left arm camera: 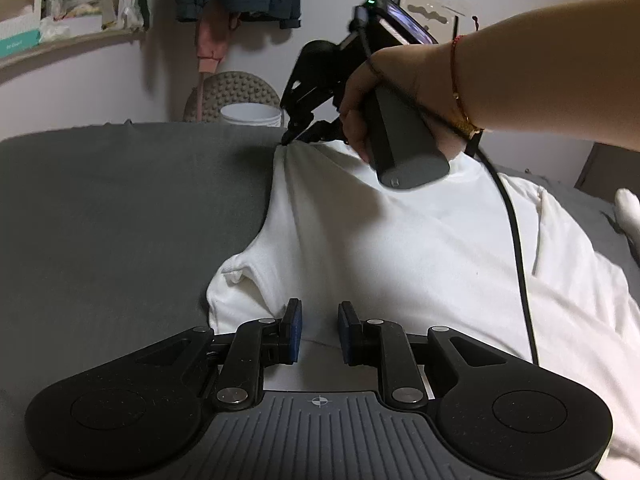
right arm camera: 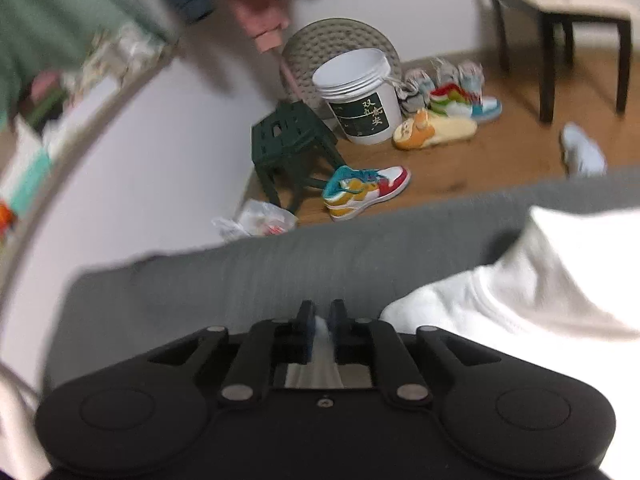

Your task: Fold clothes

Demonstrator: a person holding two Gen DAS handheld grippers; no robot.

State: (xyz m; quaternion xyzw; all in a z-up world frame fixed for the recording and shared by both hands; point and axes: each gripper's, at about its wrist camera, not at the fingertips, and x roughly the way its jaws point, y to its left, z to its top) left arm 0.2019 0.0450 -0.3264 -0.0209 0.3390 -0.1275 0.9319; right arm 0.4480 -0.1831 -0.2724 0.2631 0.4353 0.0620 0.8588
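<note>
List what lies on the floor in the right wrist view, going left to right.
Plastic bag → green stool → lone colourful sneaker → white bucket → yellow slipper → dark table leg.

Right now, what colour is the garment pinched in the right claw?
White, seen best in the left wrist view.

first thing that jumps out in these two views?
The white shirt spread over the grey bed, with the right claw pinching its far corner; white cloth shows between its pads in the right wrist view. The left claw hangs open over the near edge. Beyond the bed, a bright multicoloured sneaker lies by a white bucket.
</note>
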